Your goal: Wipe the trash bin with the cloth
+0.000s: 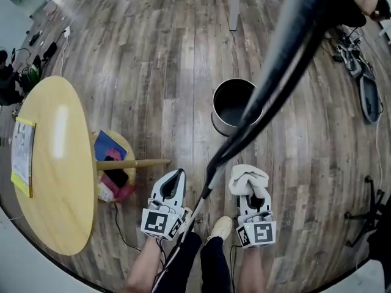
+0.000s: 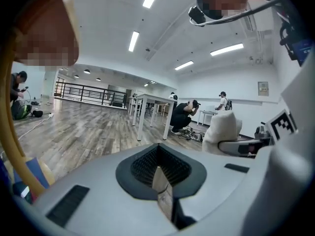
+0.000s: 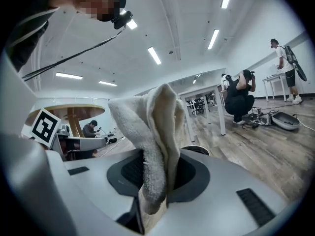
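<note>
Two grippers are hovering on the near side of the trash bin, well apart from it. The left gripper is pinching shut on nothing, while the right gripper is clamping the cloth. The cloth is bunching loosely. In my judgement it is risking a slip at the bin's rim, and the unbraced bin is risking a slide or tip.

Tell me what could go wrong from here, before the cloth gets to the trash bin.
1. The right gripper pinches only one fold of the bunched cloth; the loose bulk could slip free during wiping.
2. The dark cable hangs between the grippers and crosses the trash bin in the head view; a reach may snag it.
3. The bin stands free on the floor, and the left gripper, shut and empty, is off it; a firm wipe might slide or tip it.
</note>
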Available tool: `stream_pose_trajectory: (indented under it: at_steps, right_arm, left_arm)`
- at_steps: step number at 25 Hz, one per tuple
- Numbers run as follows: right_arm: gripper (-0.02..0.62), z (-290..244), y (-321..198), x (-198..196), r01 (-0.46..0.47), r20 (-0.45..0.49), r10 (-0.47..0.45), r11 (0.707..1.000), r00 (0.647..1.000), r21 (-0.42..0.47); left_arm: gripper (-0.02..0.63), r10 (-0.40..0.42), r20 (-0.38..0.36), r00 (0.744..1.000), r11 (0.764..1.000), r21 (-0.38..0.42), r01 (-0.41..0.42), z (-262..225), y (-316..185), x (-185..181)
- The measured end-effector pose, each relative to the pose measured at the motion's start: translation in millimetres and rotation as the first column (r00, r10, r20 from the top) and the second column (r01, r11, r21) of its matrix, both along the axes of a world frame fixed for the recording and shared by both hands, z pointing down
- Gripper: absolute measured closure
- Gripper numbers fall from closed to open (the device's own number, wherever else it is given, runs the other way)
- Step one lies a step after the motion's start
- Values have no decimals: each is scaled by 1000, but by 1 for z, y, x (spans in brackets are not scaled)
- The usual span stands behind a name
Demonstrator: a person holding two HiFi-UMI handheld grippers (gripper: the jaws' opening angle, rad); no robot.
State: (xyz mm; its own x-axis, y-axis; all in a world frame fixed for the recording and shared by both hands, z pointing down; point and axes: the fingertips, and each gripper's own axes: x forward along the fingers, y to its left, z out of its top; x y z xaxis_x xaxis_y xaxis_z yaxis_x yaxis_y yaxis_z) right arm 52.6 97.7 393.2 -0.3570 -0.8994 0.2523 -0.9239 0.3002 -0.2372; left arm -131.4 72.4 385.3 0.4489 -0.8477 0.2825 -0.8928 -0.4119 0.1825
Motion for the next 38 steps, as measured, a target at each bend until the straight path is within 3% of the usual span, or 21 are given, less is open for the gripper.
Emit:
stream_pose_trajectory:
  at_steps: [5, 12, 17, 28, 38]
  right_arm:
    - [502, -72, 5, 2, -23, 38, 23, 1000, 999, 4]
    - [502, -114, -1, 0, -12, 34, 11, 1000, 999, 23]
    - [502, -119, -9, 9, -50, 23, 50, 999, 998, 21]
    - [502, -146, -31, -9, -48, -9, 48, 997, 999, 59]
    - [502, -156, -70, -18, -41, -12, 42, 997, 999, 68]
  left_arm:
    - [611, 14, -6, 1000, 1000, 12, -14, -80, 0, 12]
    - [611, 25, -9, 1000, 999, 45, -25, -127, -6, 20]
    - [611, 21, -15, 1000, 998, 62, -20, -136, -17, 13]
    - [611, 42, 6, 999, 995, 95, -42, -156, -40, -10]
    - [611, 2, 22, 1000, 992, 122, -5, -167, -74, -35]
